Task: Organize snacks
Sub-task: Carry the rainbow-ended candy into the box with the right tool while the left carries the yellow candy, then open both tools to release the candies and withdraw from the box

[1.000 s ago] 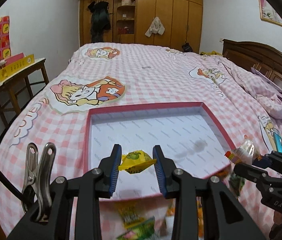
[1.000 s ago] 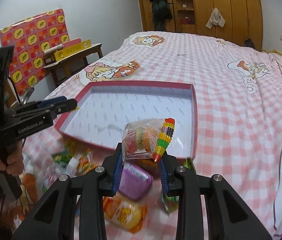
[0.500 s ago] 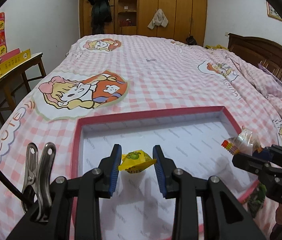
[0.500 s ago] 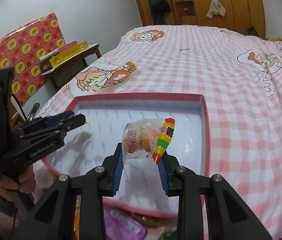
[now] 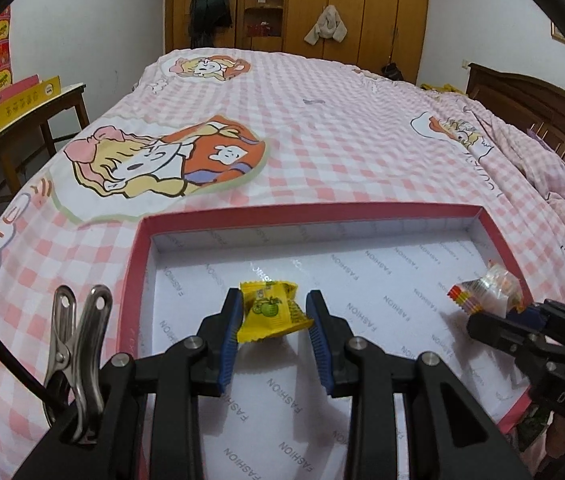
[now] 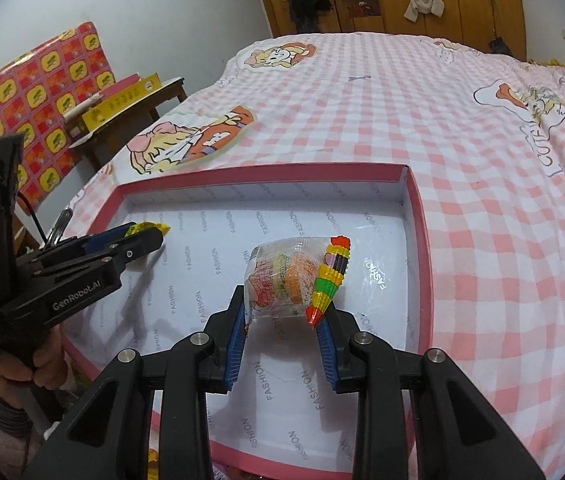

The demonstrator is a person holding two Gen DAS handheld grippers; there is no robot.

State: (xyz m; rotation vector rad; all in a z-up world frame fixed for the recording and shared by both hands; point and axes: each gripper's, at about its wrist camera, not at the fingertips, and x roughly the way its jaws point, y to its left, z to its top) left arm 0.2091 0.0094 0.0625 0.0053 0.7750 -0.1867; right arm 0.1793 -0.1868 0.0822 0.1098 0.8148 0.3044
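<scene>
The white floor of the pink-rimmed box lies bare, open from above. Its low walls bound all 4 sides. Over it, the left gripper and right gripper hang apart, side by side. Beyond the far wall the checked bedspread is flat.

Clear snack packet in right claw above pink-rimmed box

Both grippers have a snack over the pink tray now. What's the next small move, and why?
Probably lower a little, then open both. The left gripper pinches the yellow candy packet and the right gripper the clear striped-edge packet; both hang above the bare floor of the pink tray, well apart.
</scene>
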